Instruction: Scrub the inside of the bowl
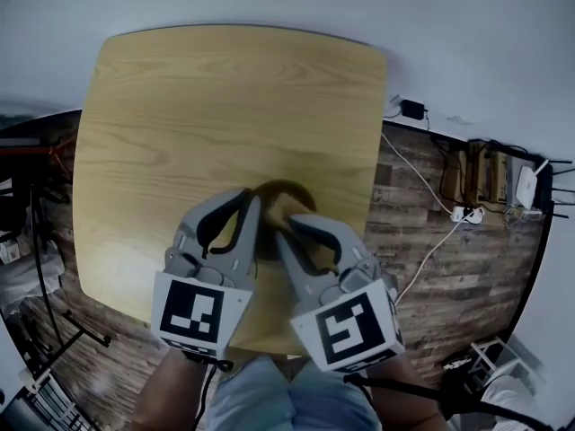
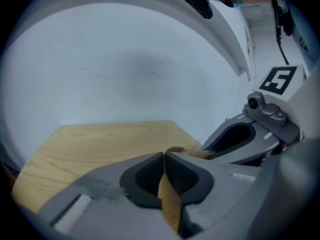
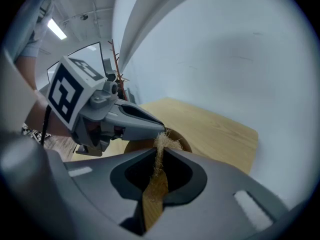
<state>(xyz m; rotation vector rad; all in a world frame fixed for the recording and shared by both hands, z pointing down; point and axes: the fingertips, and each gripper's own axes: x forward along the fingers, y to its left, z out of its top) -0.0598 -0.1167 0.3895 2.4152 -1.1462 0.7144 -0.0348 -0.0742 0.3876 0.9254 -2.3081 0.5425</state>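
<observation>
Right now my left gripper point(image 1: 252, 201) is clamped shut on the rim of the brown bowl point(image 1: 286, 187), which sits mid-table point(image 1: 225, 97) between both grippers. My right gripper point(image 1: 287, 232) pinches a fibrous scrubber point(image 3: 160, 144) at the bowl's mouth. Scrubbing looks to be in hand; next, I judge, comes pressing the fibres down and sweeping the inner wall.

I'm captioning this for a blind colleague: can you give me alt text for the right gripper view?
The right gripper, grey jaws shut on a tan fibrous scrubbing pad, holds it at the rim of a brown wooden bowl. The left gripper, with its marker cube, reaches that same rim above a light wooden table.
</observation>
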